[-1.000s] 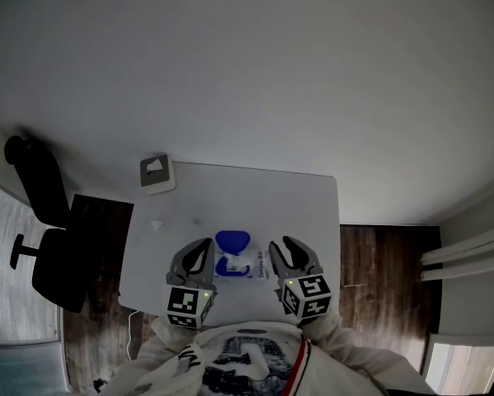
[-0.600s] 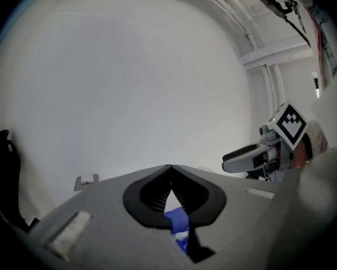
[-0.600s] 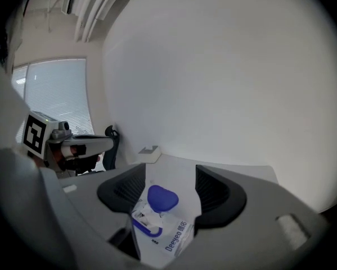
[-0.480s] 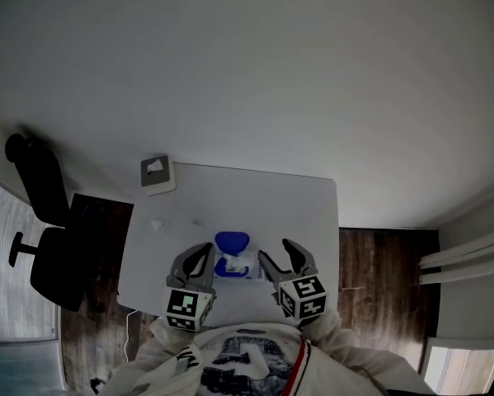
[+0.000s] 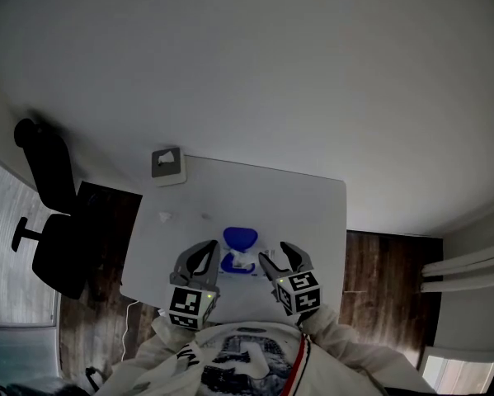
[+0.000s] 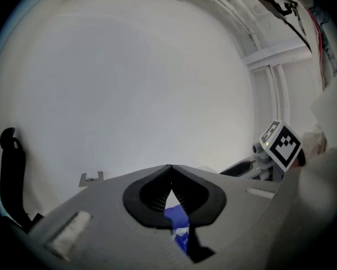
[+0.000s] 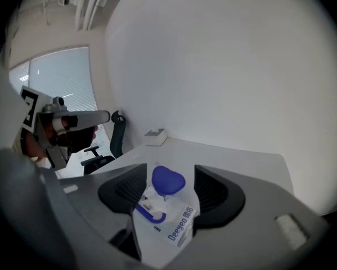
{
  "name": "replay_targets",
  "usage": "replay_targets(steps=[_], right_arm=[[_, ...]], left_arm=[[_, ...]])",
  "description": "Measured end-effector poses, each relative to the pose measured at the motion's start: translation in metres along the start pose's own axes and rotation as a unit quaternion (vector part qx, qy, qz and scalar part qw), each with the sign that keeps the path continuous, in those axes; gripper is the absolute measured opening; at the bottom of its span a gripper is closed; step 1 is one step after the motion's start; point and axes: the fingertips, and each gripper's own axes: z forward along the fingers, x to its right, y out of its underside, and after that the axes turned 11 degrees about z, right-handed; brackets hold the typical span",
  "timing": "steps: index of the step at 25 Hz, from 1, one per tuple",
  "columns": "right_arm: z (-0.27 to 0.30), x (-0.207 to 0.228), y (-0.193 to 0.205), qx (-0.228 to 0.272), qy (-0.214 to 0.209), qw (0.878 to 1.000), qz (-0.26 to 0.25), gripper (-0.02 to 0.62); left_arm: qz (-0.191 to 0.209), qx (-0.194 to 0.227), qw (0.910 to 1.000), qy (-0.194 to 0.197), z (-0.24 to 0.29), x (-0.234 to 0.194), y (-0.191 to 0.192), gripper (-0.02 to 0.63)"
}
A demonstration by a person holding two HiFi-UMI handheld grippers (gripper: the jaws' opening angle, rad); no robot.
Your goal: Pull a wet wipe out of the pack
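Reaching step: my right gripper (image 5: 273, 254), jaws just opened wide and empty, hung over the open wet wipe pack (image 7: 171, 221) by the table's (image 5: 312, 213) near edge. Next, I judged, it had to pinch the white wipe tip (image 7: 152, 202) below the blue lid (image 7: 168, 180). My left gripper (image 6: 169, 176), clenched, sat at the pack's left. A small box (image 5: 168, 165) far left blocked nothing.

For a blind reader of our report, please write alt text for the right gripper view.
The right gripper, its jaws just opened wide, frames a white wipe pack with its blue lid flipped up; the jaws do not touch it. The pack lies on a white table, with the left gripper at the left and a chair behind.
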Motion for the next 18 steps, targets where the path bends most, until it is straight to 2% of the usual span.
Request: replay_targets(steps=[18], right_arm=[[0.062, -0.001, 0.067, -0.106, -0.029, 0.994, -0.009, 0.242]], left_arm=[[-0.007, -0.004, 0.9999, -0.014, -0.012, 0.0, -0.004, 0.005]])
